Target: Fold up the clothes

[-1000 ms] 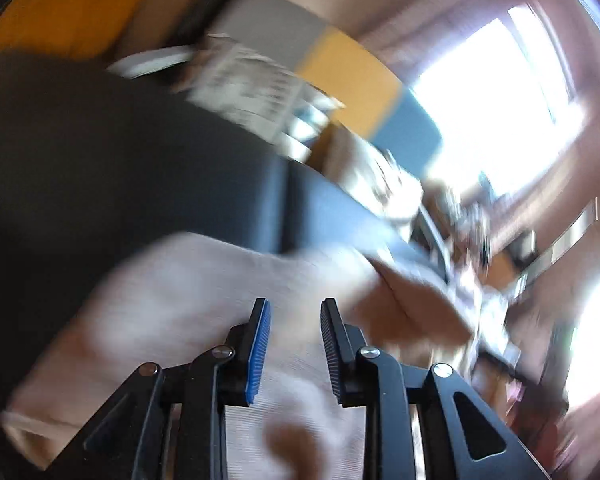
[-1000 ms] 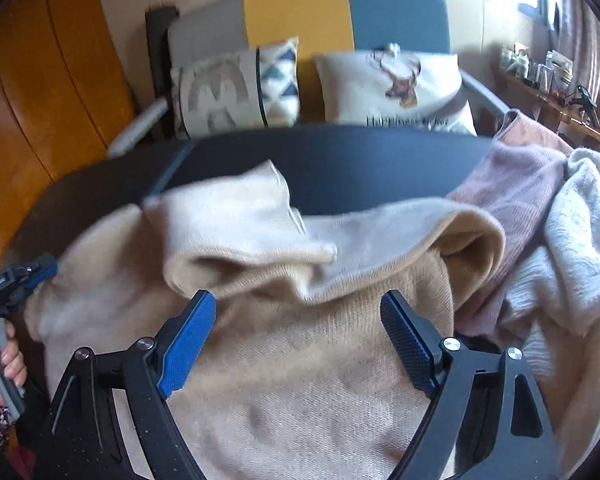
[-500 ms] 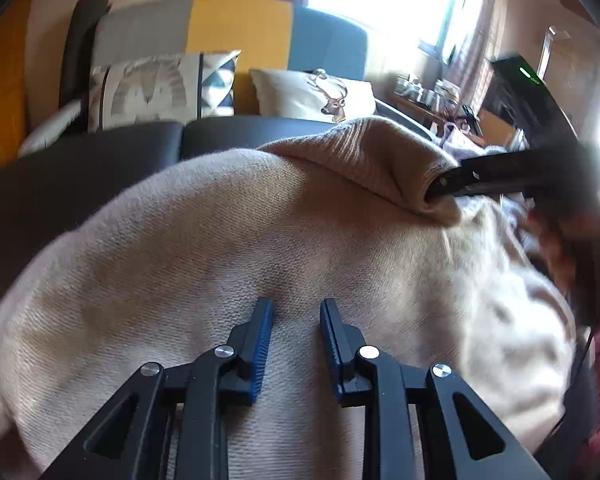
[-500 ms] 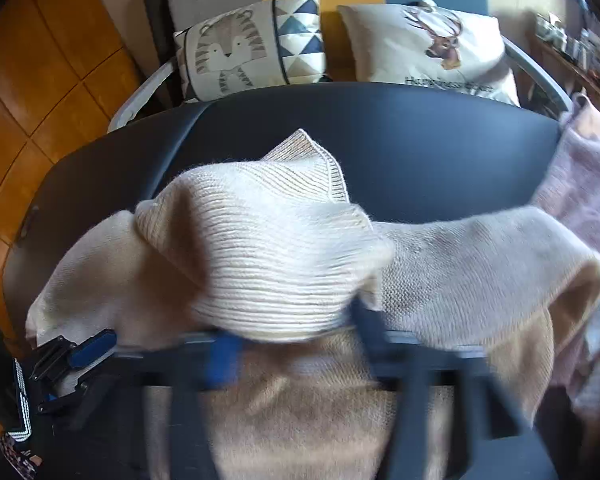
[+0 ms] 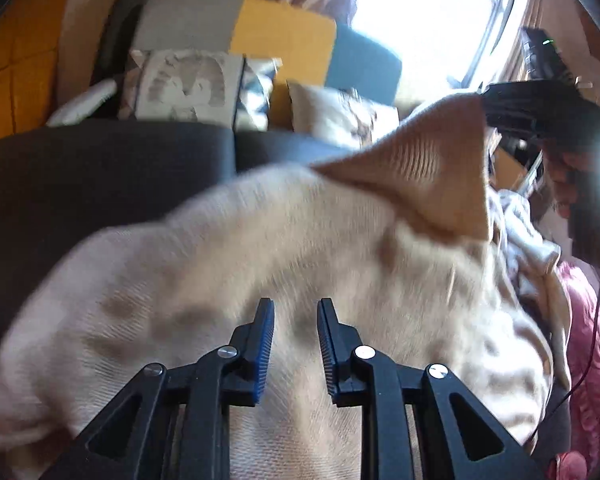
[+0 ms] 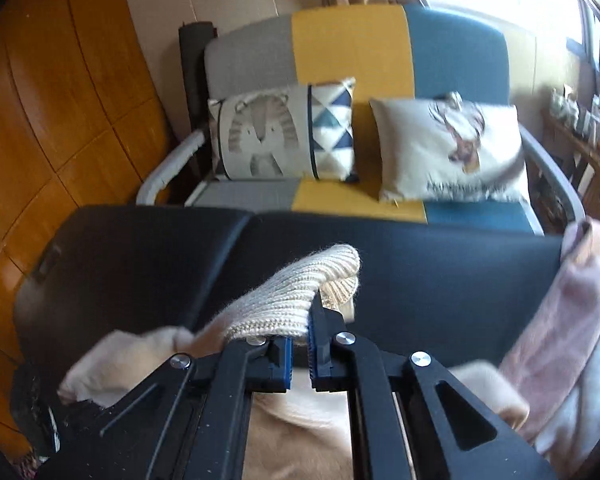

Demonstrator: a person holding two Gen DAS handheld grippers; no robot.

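Note:
A beige knit sweater (image 5: 260, 260) lies spread on the black table (image 5: 100, 184). My left gripper (image 5: 294, 312) hovers low over its middle. Its jaws are closing but still stand apart, with cloth under them and none pinched between. My right gripper (image 6: 300, 344) is shut on the sweater's ribbed edge (image 6: 292, 296) and holds it lifted off the table (image 6: 420, 264). In the left wrist view that ribbed edge (image 5: 432, 168) rises as a peak to the right gripper (image 5: 485, 107) at upper right. The rest of the sweater (image 6: 296, 440) hangs below the right gripper.
A pink garment (image 6: 572, 300) and a white one (image 5: 528, 240) are heaped at the table's right end. Beyond the table stands a grey, yellow and blue sofa (image 6: 348, 40) with two cushions. A person's maroon sleeve (image 5: 592, 344) is at the right. Orange wood panelling (image 6: 60, 120) lines the left.
My right gripper went from wide open to shut on the ribbed edge and rose with it. The left gripper's jaws narrowed a little above the sweater.

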